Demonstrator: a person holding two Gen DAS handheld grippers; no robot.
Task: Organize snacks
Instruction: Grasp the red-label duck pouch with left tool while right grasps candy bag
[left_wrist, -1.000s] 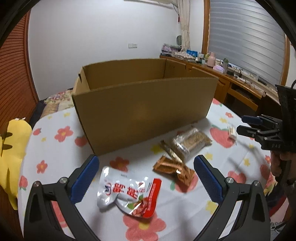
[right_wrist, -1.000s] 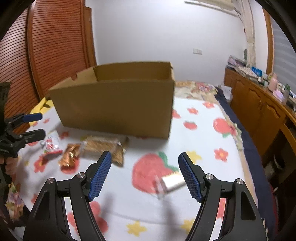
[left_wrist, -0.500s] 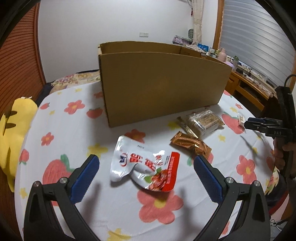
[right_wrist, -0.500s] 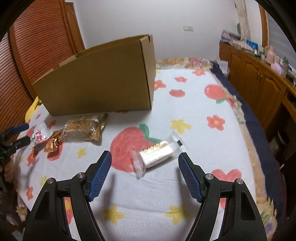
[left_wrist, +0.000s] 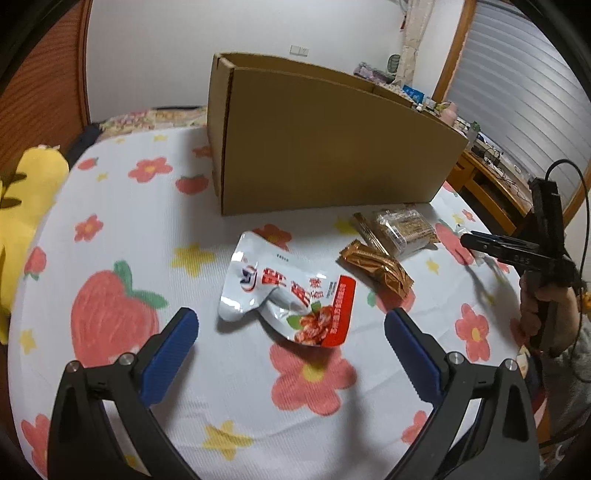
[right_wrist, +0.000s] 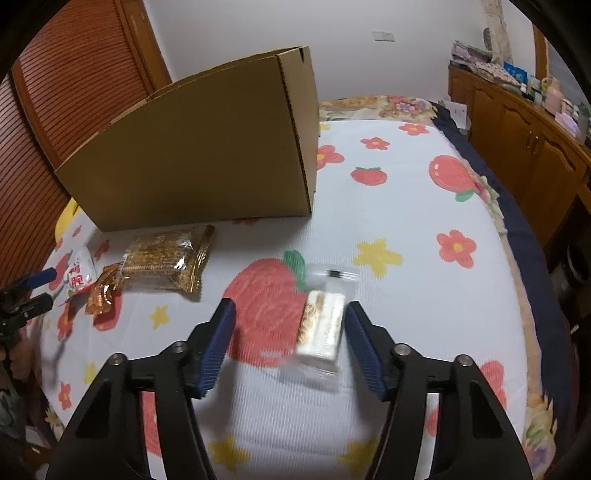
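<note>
**Right jaws narrowing round the small wafer pack; left jaws spread above the white pouch**

Right hand-held gripper (right_wrist: 286, 338): blue pads astride a small clear-wrapped wafer pack (right_wrist: 320, 332). The pack lies on the flowered sheet (right_wrist: 406, 206), hard up against the right-side pad, with a wide gap to the left-side pad. The jaws have just been closing with the pack between them; not yet pinching it from both sides. Pack is blurred.

Left hand-held gripper (left_wrist: 290, 343): jaws spread wide, nothing held. The white-and-red snack pouch (left_wrist: 288, 291) lies flat just ahead of the pads, roughly centred between them.

Ahead and right of the left hand-held gripper: a copper-foil snack (left_wrist: 376, 267), then a clear pack of brown biscuits (left_wrist: 404, 229) with a thin gold stick (left_wrist: 369, 232) lying against its near-left side. From the right wrist view that biscuit pack sits well to the left of the jaws.

Cardboard box (left_wrist: 325, 147): upright, open at the top, beyond all the snacks; inside not visible.

The surface looks like a bed, not a worktop.
</note>
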